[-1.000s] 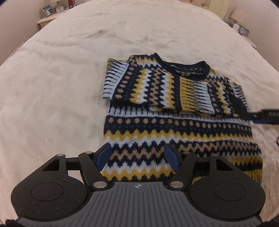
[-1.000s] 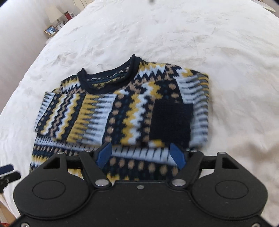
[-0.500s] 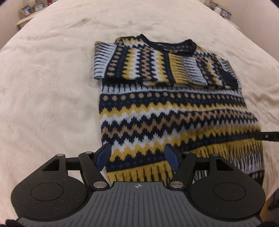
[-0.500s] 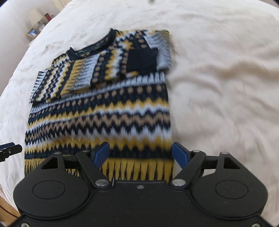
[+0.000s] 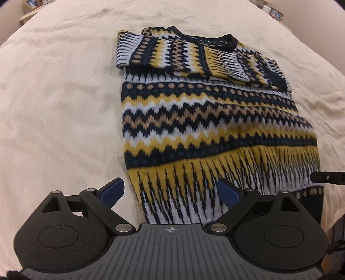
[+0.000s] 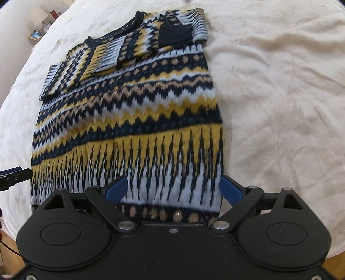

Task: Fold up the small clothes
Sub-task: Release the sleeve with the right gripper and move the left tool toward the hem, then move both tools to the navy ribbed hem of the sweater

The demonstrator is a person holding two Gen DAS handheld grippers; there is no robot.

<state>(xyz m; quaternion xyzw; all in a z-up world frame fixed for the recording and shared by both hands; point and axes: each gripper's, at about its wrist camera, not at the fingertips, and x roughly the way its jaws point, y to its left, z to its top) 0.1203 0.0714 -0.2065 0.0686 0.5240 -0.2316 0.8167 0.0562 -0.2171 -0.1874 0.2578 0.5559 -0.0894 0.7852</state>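
A knitted sweater (image 5: 204, 120) with navy, yellow, tan and white zigzag bands lies flat on the cream bed cover, both sleeves folded across its chest below the navy collar. It also shows in the right wrist view (image 6: 133, 112). My left gripper (image 5: 171, 190) is open, its blue pads straddling the sweater's near left hem corner. My right gripper (image 6: 173, 189) is open over the near right hem, with the hem edge between its pads. Neither holds cloth. The right gripper's tip (image 5: 327, 177) shows at the left view's right edge.
The cream bed cover (image 5: 60, 103) spreads wide around the sweater. A bedside shelf with a framed photo (image 6: 36, 34) and a lamp stands far left. More small items (image 5: 272, 11) sit at the far right. The bed's near edge lies just below the grippers.
Both grippers have drawn back from the folded sleeves toward the sweater's hem and lowered over it. Both stay open. The sweater has not moved.
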